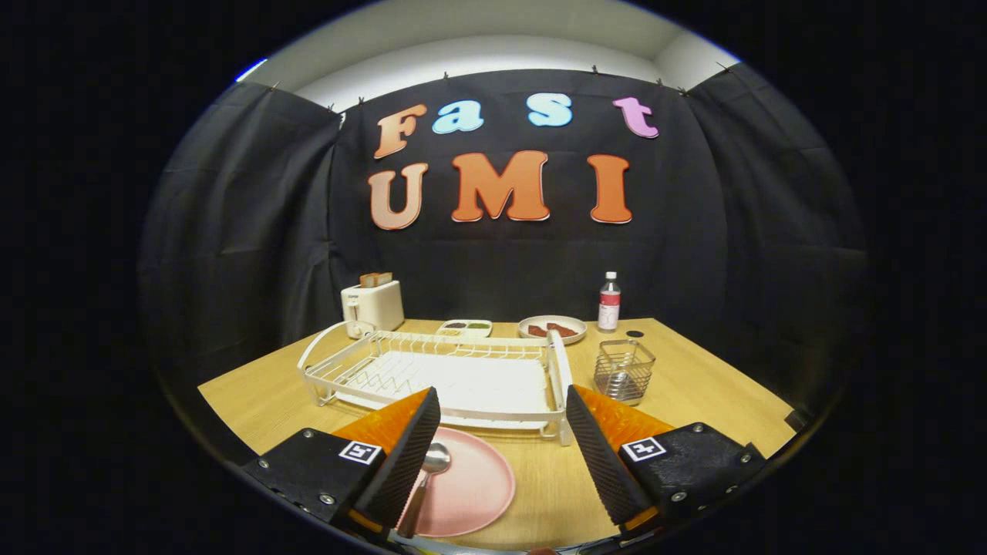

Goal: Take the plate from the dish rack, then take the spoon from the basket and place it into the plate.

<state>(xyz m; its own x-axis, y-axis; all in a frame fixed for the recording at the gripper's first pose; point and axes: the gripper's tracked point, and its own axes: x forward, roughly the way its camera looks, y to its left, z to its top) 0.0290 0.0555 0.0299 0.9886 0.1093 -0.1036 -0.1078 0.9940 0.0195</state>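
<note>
gripper (503, 451) wide open, nothing held | spoon (426, 486) laid on pink plate (478, 486) btwn fingers, by left finger | dish rack (439, 374) just beyond | wire basket (623, 371) right of rack

The left finger (401, 455) of the gripper (501, 455) covers the near-left part of the pink plate (474, 489) and hides much of the spoon (428, 478) handle — only the bowl and a strip of handle show. The dish rack (432, 378) hides the lower part of the toaster (372, 304). What lies in the two far dishes (551, 327) is too small to tell — likewise the bottle (609, 302) label.
</note>
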